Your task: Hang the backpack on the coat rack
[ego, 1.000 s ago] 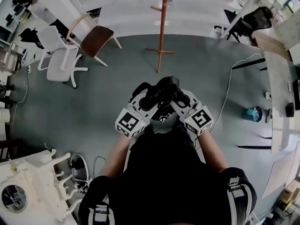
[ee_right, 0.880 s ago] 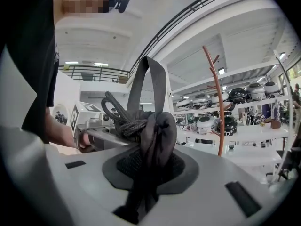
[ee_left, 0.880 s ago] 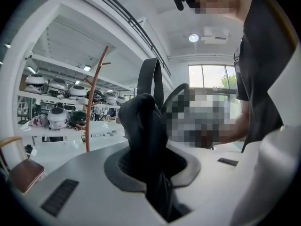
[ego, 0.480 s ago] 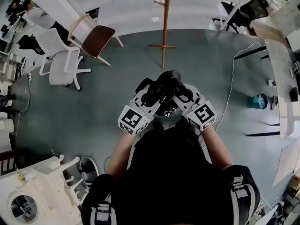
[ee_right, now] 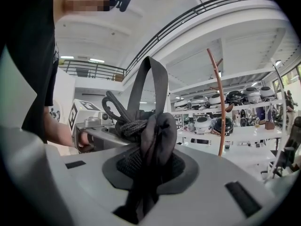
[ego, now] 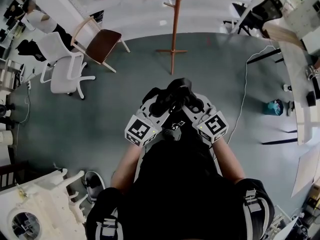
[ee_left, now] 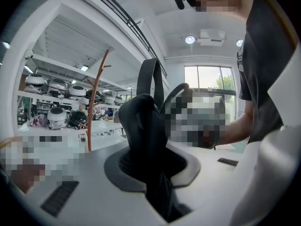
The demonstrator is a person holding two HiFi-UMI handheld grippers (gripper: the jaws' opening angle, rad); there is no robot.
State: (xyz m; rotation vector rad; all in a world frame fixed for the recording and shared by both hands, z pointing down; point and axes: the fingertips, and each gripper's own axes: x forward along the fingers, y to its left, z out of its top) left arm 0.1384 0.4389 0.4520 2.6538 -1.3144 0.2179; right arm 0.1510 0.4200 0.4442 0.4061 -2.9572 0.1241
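Note:
A black backpack (ego: 172, 98) hangs in front of the person, held at its top between both grippers. My left gripper (ego: 160, 104) is shut on a fold of the backpack's black fabric (ee_left: 141, 126). My right gripper (ego: 188, 103) is shut on bunched backpack fabric and strap (ee_right: 151, 142), with a woven cord handle (ee_right: 123, 121) and a flat loop strap (ee_right: 150, 84) rising beside it. The orange wooden coat rack (ego: 173, 26) stands ahead on the grey floor, a short way beyond the backpack. It also shows as the coat rack (ee_left: 91, 109) in the left gripper view and the coat rack (ee_right: 219, 109) in the right gripper view.
A wooden chair with a brown seat (ego: 102, 41) and a white office chair (ego: 65, 69) stand to the left. A white cable (ego: 244, 91), a teal bag (ego: 274, 107) and a desk edge (ego: 299, 89) are at the right. A white machine (ego: 35, 209) sits at the lower left.
Both grippers and the backpack have moved a little forward with the person toward the coat rack. Both grips look unchanged.

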